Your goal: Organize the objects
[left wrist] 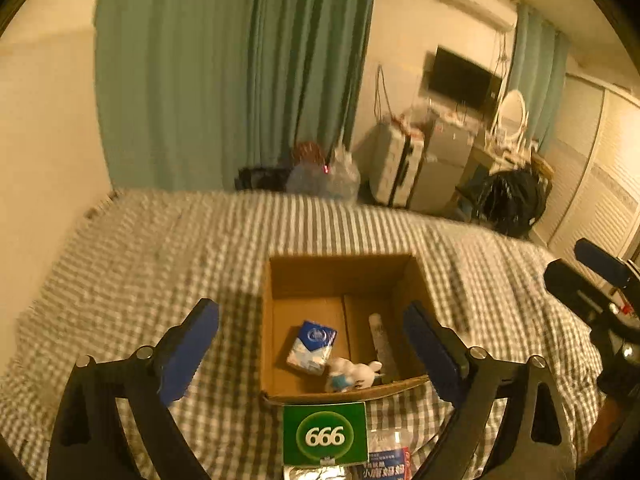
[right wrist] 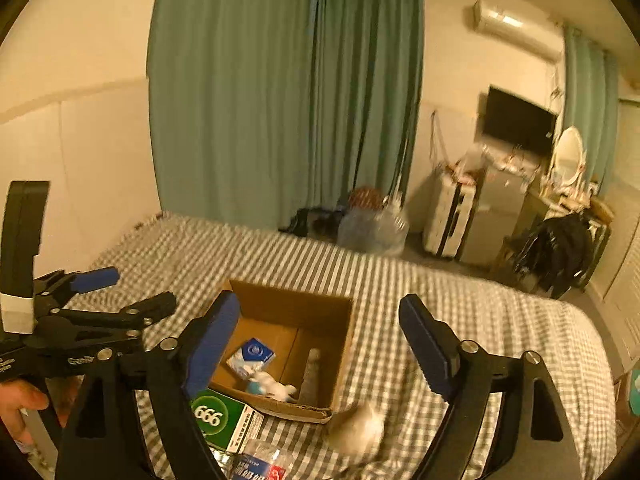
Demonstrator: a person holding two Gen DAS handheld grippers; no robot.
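Observation:
An open cardboard box [left wrist: 280, 280] [right wrist: 342, 344] sits on the checked bed. Inside lie a blue-white carton [left wrist: 311, 346] [right wrist: 250, 357], a white toy figure [left wrist: 354, 374] [right wrist: 272, 387] and a grey tube [left wrist: 382, 340] [right wrist: 311, 376]. A green "666" box [left wrist: 325, 433] [right wrist: 224, 418] and a clear packet with a red-blue label [left wrist: 386, 462] [right wrist: 258, 466] lie just in front of the cardboard box. A pale crumpled lump [right wrist: 356, 430] rests by the box's near right corner. My left gripper [left wrist: 312, 344] hangs open above the box. My right gripper [right wrist: 320, 344] is open too, empty.
The grey-checked bed [left wrist: 140, 260] [right wrist: 480, 320] spreads wide on all sides. Green curtains [left wrist: 224, 72], bags on the floor [left wrist: 320, 176], a suitcase [right wrist: 448, 216] and a dresser with a mirror [right wrist: 568, 160] stand beyond. A hand [right wrist: 20, 408] holds the left gripper's handle.

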